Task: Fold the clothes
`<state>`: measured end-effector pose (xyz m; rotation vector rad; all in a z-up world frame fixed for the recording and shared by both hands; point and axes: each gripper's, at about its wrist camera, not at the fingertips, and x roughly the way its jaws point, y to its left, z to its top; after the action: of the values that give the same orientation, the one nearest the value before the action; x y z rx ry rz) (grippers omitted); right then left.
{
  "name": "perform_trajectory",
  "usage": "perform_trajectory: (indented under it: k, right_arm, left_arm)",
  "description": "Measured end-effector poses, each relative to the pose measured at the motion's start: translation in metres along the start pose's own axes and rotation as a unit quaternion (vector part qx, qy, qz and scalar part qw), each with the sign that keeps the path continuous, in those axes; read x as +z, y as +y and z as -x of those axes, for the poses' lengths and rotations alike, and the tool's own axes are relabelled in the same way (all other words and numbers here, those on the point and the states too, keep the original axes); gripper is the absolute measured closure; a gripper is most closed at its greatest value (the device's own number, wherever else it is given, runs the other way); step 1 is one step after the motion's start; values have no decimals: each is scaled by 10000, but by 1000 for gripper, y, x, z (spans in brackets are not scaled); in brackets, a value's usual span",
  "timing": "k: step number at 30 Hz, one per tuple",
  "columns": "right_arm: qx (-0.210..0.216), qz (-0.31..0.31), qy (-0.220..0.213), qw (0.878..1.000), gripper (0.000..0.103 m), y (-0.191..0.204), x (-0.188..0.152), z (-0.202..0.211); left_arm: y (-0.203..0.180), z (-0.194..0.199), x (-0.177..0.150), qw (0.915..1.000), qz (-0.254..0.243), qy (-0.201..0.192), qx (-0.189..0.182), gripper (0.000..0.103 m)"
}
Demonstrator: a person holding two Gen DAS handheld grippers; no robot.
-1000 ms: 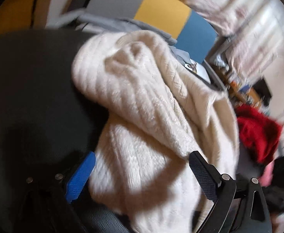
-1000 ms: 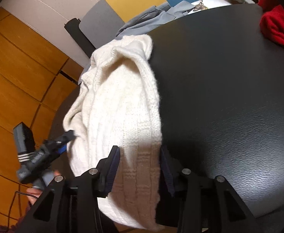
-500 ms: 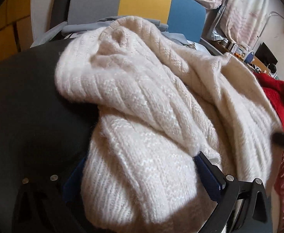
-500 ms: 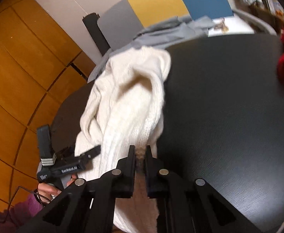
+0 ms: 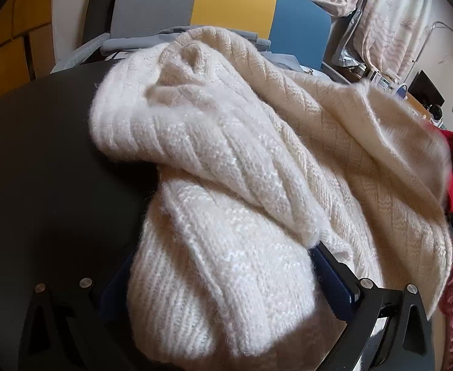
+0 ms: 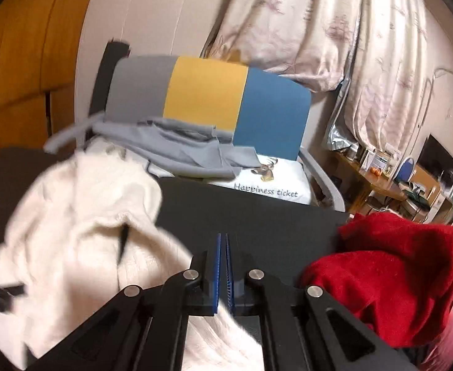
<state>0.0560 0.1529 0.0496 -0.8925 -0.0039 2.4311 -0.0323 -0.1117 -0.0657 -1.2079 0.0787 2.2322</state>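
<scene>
The black table [image 6: 257, 213] carries the cream knit sweater [image 5: 226, 170] bunched in thick rolls on the side toward the striped chair [image 6: 208, 92], with a red garment [image 6: 396, 272] heaped at the table's opposite edge. The sweater looks soft, bulky and stretchy, likely to sag and slide on itself, so I would judge the ribbed hem or a shoulder seam the surest hold. The left gripper [image 5: 214, 281] stands wide open with a fat fold between its jaws, while the right gripper [image 6: 222, 266] is pressed nearly together, pinching a thin edge of the same knit.
</scene>
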Motion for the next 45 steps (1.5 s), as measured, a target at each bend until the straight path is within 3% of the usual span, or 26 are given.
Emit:
perform_trajectory:
  k: [3, 5, 7, 8, 11, 14, 16, 23, 25, 28, 29, 30, 31, 32, 33, 37, 40, 43, 45]
  right_arm:
    - [679, -930, 815, 9900, 94, -9, -34, -40]
    - [1007, -1933, 1099, 9697, 79, -30, -58, -50]
    - [1205, -2769, 1138, 9465, 76, -55, -78, -49]
    - [1202, -2926, 1173, 9414, 71, -64, -82, -49]
    - [895, -2625, 1337, 9514, 62, -83, -80, -48]
    - [693, -1627, 1680, 9698, 59, -95, -68, -59]
    - [605, -1006, 1992, 9729, 59, -103, -66, -71]
    - [1021, 61, 2837, 9534, 59, -110, -83, -97]
    - [1125, 178, 2808, 9530, 57, -108, -86, -99]
    - [1082, -66, 2768, 9548, 41, -116, -92, -100]
    - [1080, -282, 2789, 9538, 40, -120, -94, -100]
    - [1099, -392, 2780, 9535, 41, -122, -96, -99]
    - [1141, -395, 2743, 9540, 50, -122, -96, -95]
    - [1182, -398, 2705, 9546, 79, -121, -96, -92]
    - [1086, -262, 2623, 9585, 93, -117, -94, -88]
    - [137, 833, 2089, 9743, 93, -90, -80, -64]
    - [-577, 1643, 1655, 9707, 93, -70, -69, -46]
    - [-1607, 2497, 868, 9510, 93, -52, -51, -24]
    - [-2484, 3093, 32, 9179, 93, -40, -40, -4]
  left_arm:
    - [0, 1, -2, 10000, -3, -32, 6, 0]
    - [1, 2, -2, 10000, -29, -14, -17, 0]
    - [1, 3, -3, 10000, -65, 3, -44, 0]
    - [1, 4, -3, 10000, -75, 7, -53, 0]
    - [0, 5, -5, 10000, -73, -34, 4, 0]
    - [-1, 5, -6, 9999, -85, -52, 33, 0]
    - [0, 6, -7, 9999, -92, -40, 13, 0]
    - [2, 7, -6, 9999, -114, 3, 41, 0]
    - [2, 7, -6, 9999, -115, 33, 39, 0]
    - [3, 7, -4, 9999, -106, 88, 30, 0]
    - [3, 7, -3, 9999, -84, 114, 36, 0]
    - [3, 7, -2, 9999, -62, 140, 41, 0]
    - [3, 7, -1, 9998, -35, 168, 40, 0]
    - [3, 8, 0, 9998, 12, 197, 16, 0]
    - [4, 9, 3, 9997, 81, 223, -36, 0]
    - [4, 12, 11, 9992, 283, 241, -144, 1]
    - [3, 9, 13, 9989, 325, 324, -101, 1]
    - [3, 7, 9, 9991, 272, 316, -68, 0]
    - [0, 6, 6, 9994, 155, 311, 3, 0]
